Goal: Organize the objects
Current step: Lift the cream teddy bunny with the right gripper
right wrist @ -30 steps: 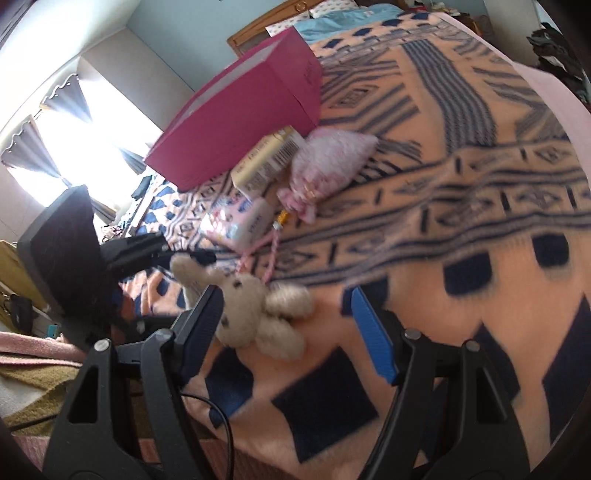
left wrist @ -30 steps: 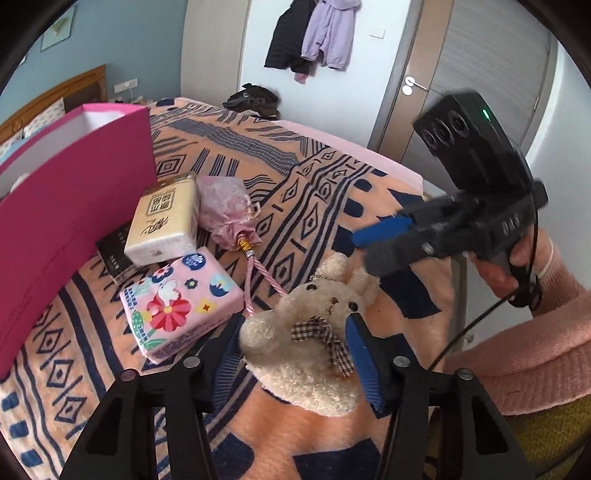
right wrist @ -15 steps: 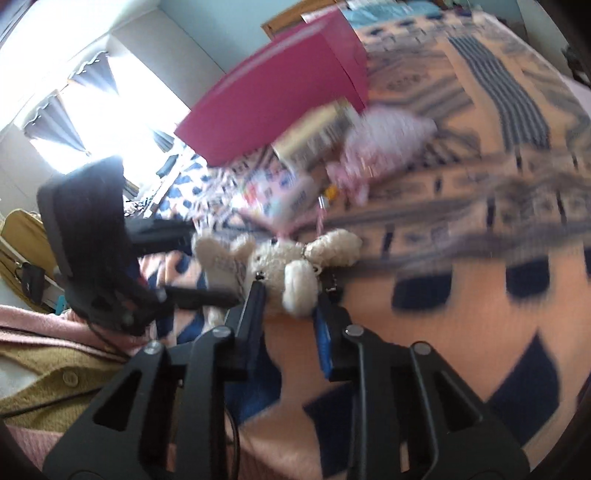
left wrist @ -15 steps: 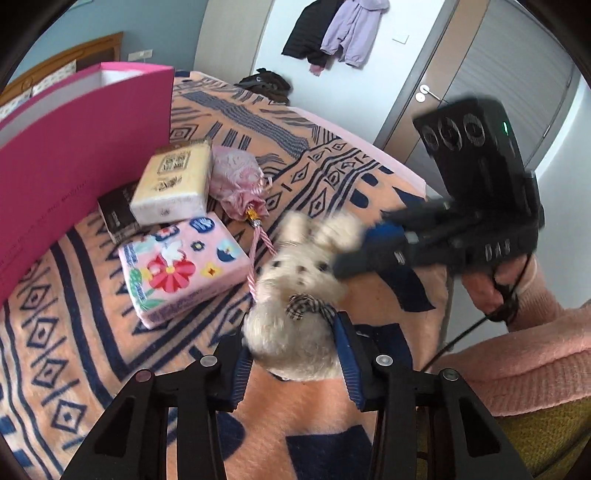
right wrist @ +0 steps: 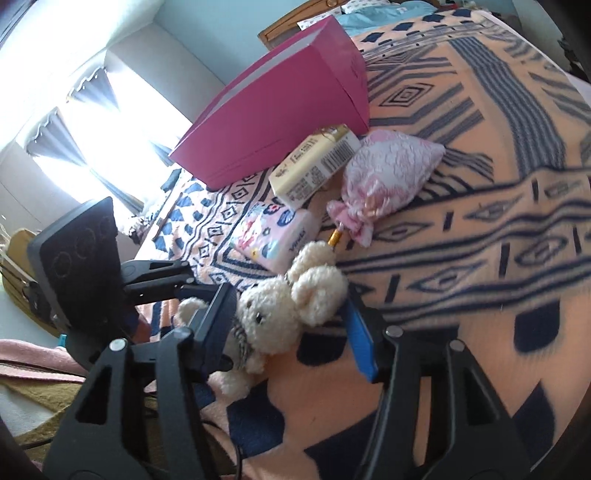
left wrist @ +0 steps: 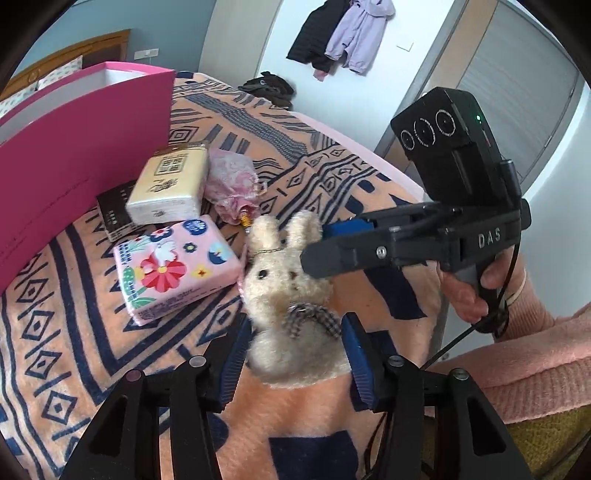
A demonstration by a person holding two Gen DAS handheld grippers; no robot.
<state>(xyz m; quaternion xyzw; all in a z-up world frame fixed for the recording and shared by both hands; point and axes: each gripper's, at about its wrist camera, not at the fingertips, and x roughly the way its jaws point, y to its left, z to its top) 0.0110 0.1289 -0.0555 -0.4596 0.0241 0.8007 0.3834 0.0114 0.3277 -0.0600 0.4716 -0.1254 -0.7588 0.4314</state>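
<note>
A cream plush bunny [left wrist: 291,306] with a checked bow is upright between the blue pads of my left gripper [left wrist: 293,363], which is shut on its body. My right gripper [right wrist: 291,332] stands open around the bunny's head [right wrist: 295,302]; in the left wrist view its fingers [left wrist: 332,251] reach the bunny's right ear from the right. A big pink box [left wrist: 74,147] stands open at the left. Beside it lie a cream tissue pack [left wrist: 168,184], a floral pink tissue pack [left wrist: 173,266], a black card box [left wrist: 114,212] and a folded pink umbrella [left wrist: 231,184].
Everything rests on a bed with an orange and navy patterned blanket [right wrist: 480,221]. The pink box [right wrist: 280,107] stands at the back left in the right wrist view. A door and hanging coats [left wrist: 340,33] are beyond the bed. A bright window is to the left.
My left gripper closed on the bunny and raised it upright. My right gripper closed on the bunny's head half a second ago and has since opened again around it.
</note>
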